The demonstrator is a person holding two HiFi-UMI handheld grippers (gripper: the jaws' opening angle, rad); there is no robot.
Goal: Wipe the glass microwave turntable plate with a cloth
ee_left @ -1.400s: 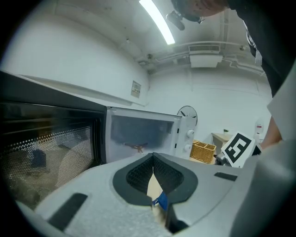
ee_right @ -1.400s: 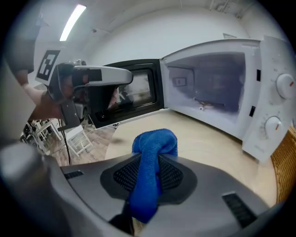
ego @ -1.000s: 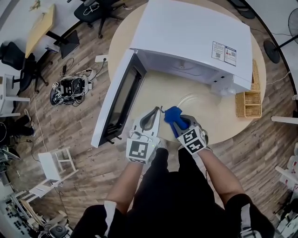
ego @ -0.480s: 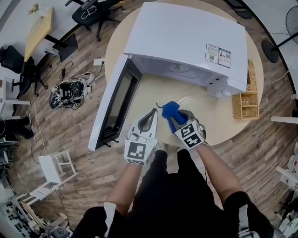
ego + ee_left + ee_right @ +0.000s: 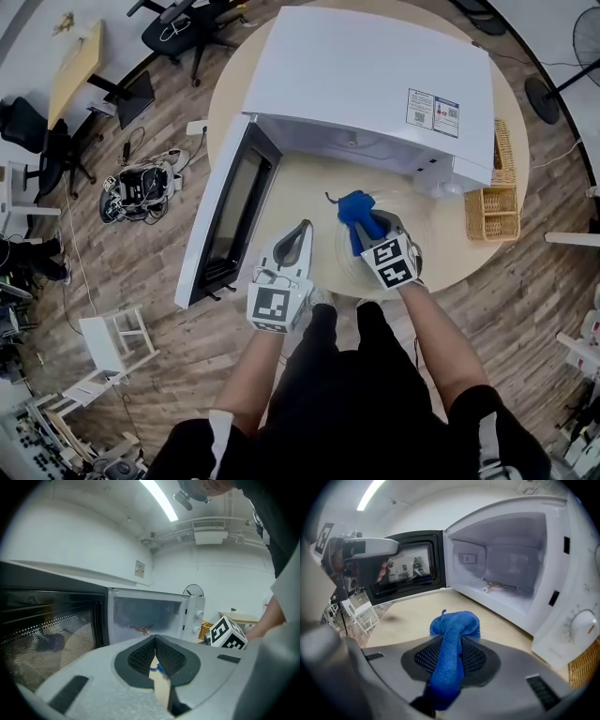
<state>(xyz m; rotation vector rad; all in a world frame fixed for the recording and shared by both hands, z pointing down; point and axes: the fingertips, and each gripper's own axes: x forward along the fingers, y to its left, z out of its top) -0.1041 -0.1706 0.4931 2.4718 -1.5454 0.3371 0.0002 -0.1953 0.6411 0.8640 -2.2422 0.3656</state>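
The right gripper (image 5: pixel 367 227) has carried the blue cloth (image 5: pixel 354 208) a little nearer the open microwave (image 5: pixel 375 75) over the past second, while the left gripper (image 5: pixel 301 231) has barely shifted. Seen from the head view, the glass plate (image 5: pixel 414 219) lies on the round table (image 5: pixel 305 192) in front of the oven, a faint ring under and around the cloth. The right jaws are clamped on the cloth, its bunched end hanging over the glass. The left gripper hovers just beside it, on the side of the door (image 5: pixel 230 211), which is swung wide. A basket (image 5: pixel 489 214) stands at the table's edge, right of the oven.

In the left gripper view, the jaws (image 5: pixel 154 643) meet at their tips with nothing held between them; past them stand the dark door (image 5: pixel 47 625) and the white cavity (image 5: pixel 145 613).

In the right gripper view, the jaws (image 5: pixel 450 660) pinch the cloth (image 5: pixel 454 629), which bulges out above them, before the open cavity (image 5: pixel 506 559). The plate cannot be made out here.
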